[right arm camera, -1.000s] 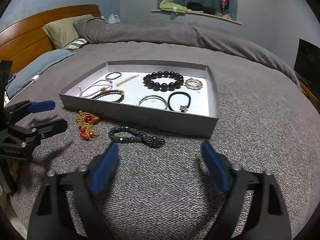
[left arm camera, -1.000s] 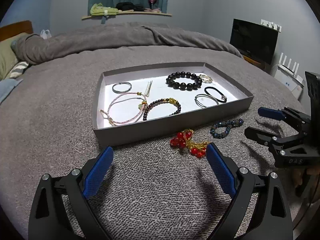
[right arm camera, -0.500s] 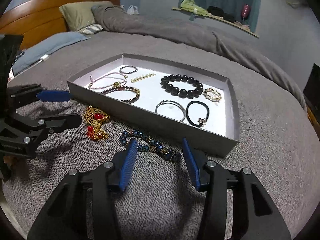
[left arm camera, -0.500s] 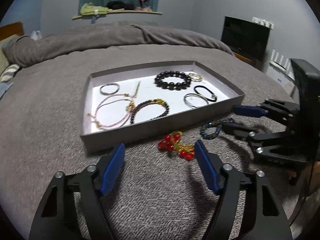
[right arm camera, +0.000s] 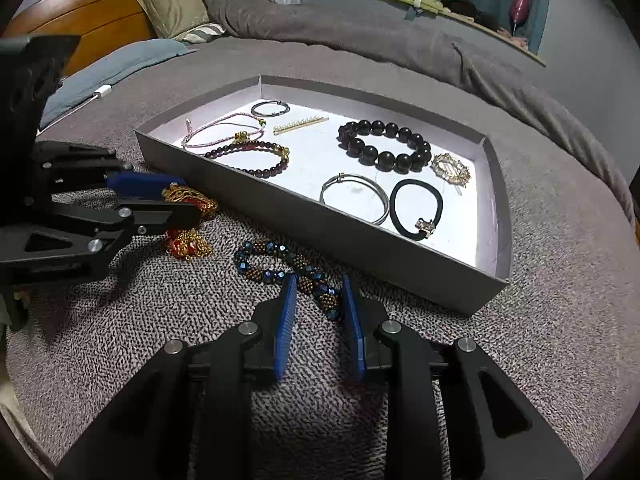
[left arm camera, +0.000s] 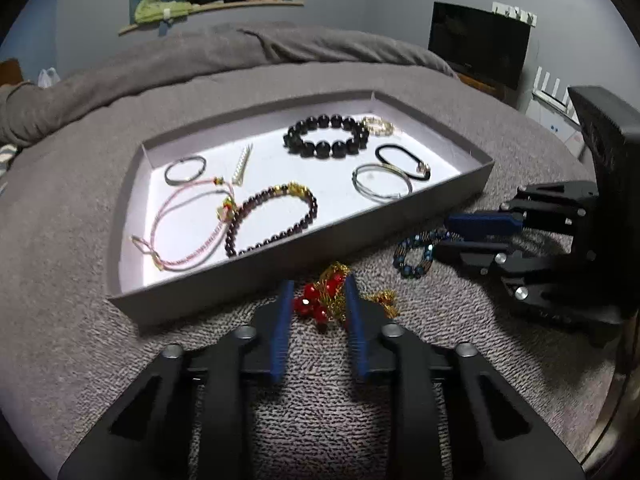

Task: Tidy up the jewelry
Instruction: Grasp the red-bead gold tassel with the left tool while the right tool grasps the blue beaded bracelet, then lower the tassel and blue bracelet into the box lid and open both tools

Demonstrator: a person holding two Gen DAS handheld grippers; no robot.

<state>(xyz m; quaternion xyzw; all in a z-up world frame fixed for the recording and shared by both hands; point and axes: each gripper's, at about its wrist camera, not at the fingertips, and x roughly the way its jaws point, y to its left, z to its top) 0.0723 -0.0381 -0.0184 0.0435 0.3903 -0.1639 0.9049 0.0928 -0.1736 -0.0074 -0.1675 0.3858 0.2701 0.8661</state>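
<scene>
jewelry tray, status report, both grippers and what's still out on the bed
Left gripper jaws straddling red and gold piece, right gripper straddling blue beaded bracelet. Both pieces outside tray, on blanket. Nothing blocking.
</scene>
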